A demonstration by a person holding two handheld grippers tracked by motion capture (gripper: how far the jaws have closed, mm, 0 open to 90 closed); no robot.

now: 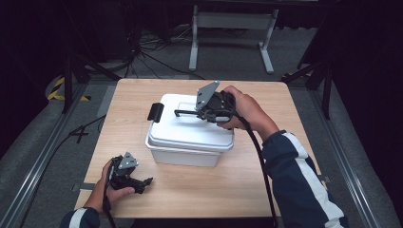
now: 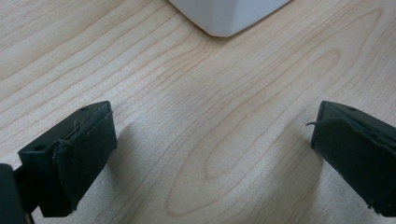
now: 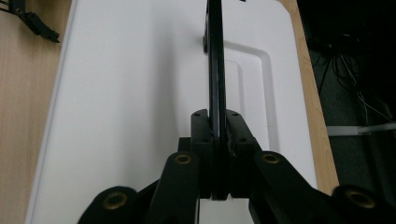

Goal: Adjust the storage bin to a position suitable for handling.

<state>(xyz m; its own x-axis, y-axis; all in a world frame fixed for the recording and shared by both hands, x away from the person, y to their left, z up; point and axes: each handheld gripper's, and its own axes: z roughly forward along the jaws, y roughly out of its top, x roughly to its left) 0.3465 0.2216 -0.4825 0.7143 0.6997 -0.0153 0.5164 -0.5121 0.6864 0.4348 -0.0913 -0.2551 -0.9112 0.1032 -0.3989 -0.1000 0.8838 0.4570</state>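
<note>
A white lidded box (image 1: 190,130) is seen near the middle of the wooden desk (image 1: 285,109), somewhat toward the far edge, with a black latch (image 1: 155,112) on its left end. Its thin black carrying handle (image 3: 215,60) is raised clear of the recess in the lid (image 3: 140,93) and is clamped between the jaws of the right gripper (image 1: 199,113), which is held over the right part of the lid; in the right gripper view the handle is seen edge-on, running away from the closed pads. The left gripper (image 1: 145,183) is rested on the desk near the front left corner, its jaws spread wide with nothing between them, pointed toward the box; a rounded corner of the box (image 2: 224,18) is seen ahead of it, apart from the pads. The desk between this gripper and the box is bare wood. Beyond the far edge, a grey metal stand (image 1: 233,28) and loose cables (image 1: 142,47) are seen on the floor, well apart from the box.
</note>
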